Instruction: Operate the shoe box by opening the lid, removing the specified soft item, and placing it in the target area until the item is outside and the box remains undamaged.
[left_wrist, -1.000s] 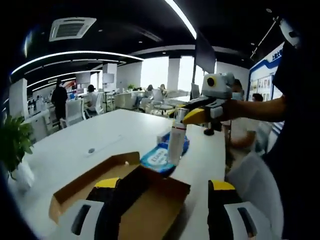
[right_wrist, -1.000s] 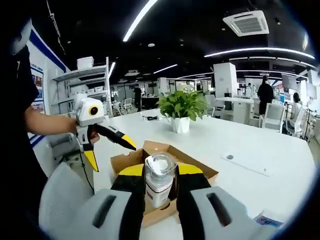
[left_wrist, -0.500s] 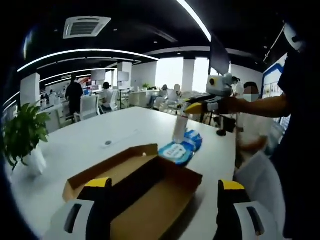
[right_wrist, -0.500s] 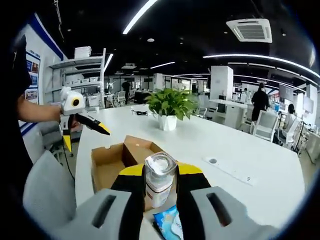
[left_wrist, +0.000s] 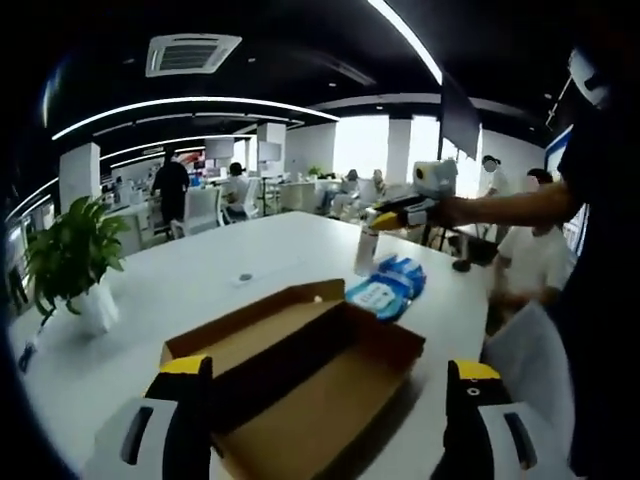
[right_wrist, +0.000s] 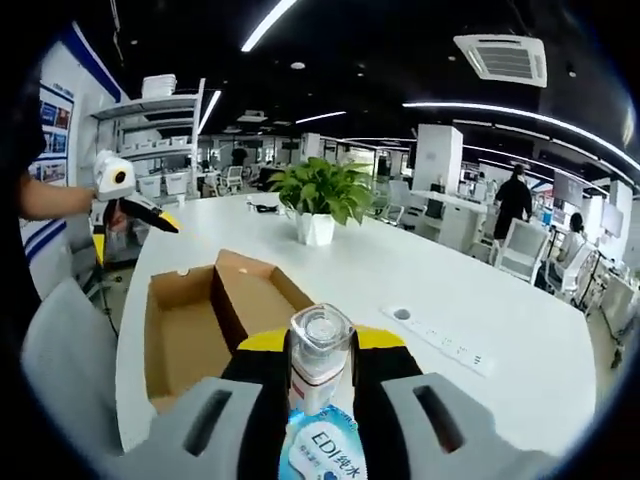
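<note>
The right tool (right_wrist: 320, 375) grasped a clear bottle (right_wrist: 318, 368) above the blue wipes pack (right_wrist: 325, 447); the left tool (left_wrist: 325, 395) was released over the open shoe box (left_wrist: 300, 370).

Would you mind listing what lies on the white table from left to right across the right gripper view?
Open cardboard box → clear bottle held in the right gripper, with the potted plant farther back → flat power strip.
</note>
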